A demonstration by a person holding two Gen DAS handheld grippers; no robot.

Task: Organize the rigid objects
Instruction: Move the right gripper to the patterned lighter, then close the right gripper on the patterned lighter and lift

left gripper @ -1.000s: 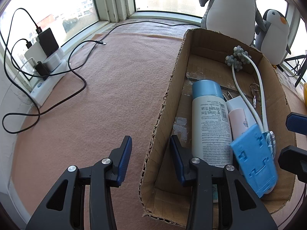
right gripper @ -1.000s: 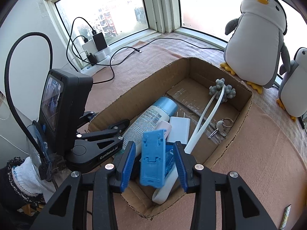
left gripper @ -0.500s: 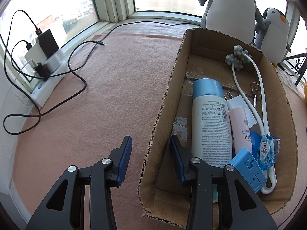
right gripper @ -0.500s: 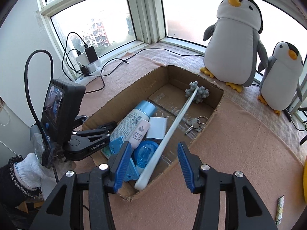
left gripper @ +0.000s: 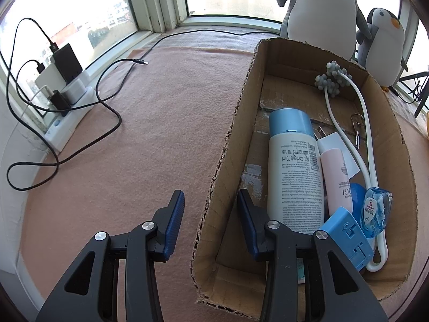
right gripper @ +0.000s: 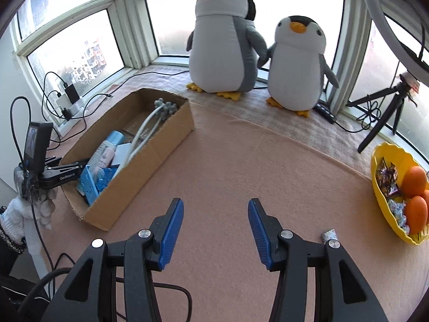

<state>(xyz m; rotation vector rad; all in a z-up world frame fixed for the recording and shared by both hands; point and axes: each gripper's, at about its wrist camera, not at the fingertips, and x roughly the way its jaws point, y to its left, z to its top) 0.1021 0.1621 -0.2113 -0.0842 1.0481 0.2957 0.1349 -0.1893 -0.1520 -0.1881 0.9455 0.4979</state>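
Left wrist view shows the left claw (left gripper: 210, 220) released, straddling the near left wall of the cardboard box (left gripper: 228, 145): one finger outside over the pink cloth of the tabletop (left gripper: 161, 123), the other inside, close beside the white bottle (left gripper: 293, 171). It grips nothing. Packed in the box with the bottle are a pink tube (left gripper: 336, 177), a white charger (left gripper: 335, 142), a blue folding stand (left gripper: 346, 234), a small clear blue dispenser (left gripper: 375, 208), keys (left gripper: 356, 126) and a long white massager with a knobbly grey head (left gripper: 332, 79).

Right wrist view has the right claw (right gripper: 215, 228) released too, empty, hovering over bare cloth well apart from the box (right gripper: 150, 150). A small wrapped item (right gripper: 329, 234) lies just beside its right finger; a yellow bowl (right gripper: 386, 161) of oranges and sweets sits further right.

Judging by this, the sorting looks nearly done, with one placing step finished. Next would be reaching for any stray piece, perhaps that wrapped item, which calls for lowering the right claw squarely over it.
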